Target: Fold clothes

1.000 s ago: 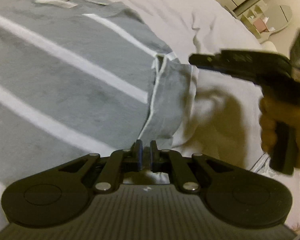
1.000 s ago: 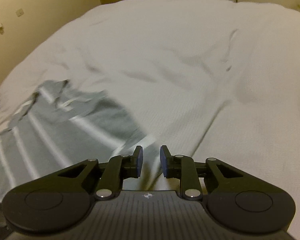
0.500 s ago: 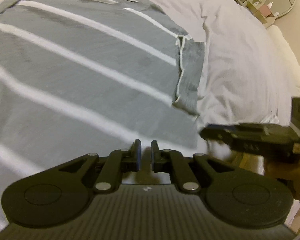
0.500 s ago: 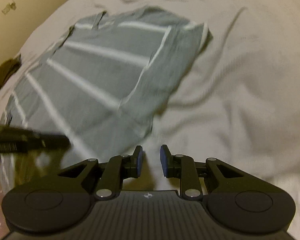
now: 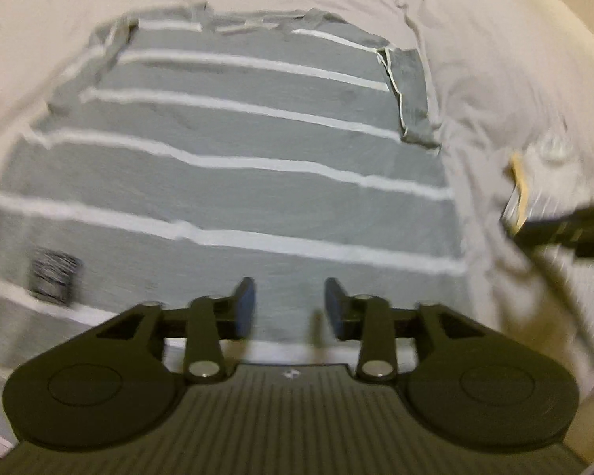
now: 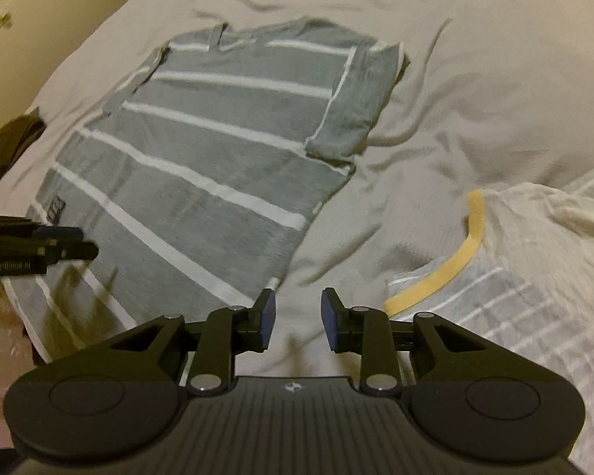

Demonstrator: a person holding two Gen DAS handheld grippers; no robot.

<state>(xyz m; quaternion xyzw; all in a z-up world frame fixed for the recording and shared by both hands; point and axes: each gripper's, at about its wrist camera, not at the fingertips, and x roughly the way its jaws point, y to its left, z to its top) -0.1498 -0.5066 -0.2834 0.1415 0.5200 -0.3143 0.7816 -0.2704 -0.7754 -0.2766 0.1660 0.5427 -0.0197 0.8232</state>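
Although the grey striped T-shirt (image 6: pixel 217 150) lies spread flat on the bed (image 6: pixel 475 79) in the upper left of the frame, only its sleeves look turned inward, so most folding remains, and the left gripper (image 5: pixel 289 308) and right gripper (image 6: pixel 295 316) both have jaws apart, holding nothing.

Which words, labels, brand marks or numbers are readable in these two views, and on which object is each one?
White lettering on the side of the black left gripper, seen in the right wrist view: too blurred to read.
Dark patch near the hem of the grey T-shirt with white stripes: too small to read.
Small white emblem on the right gripper body: a symbol, no text.
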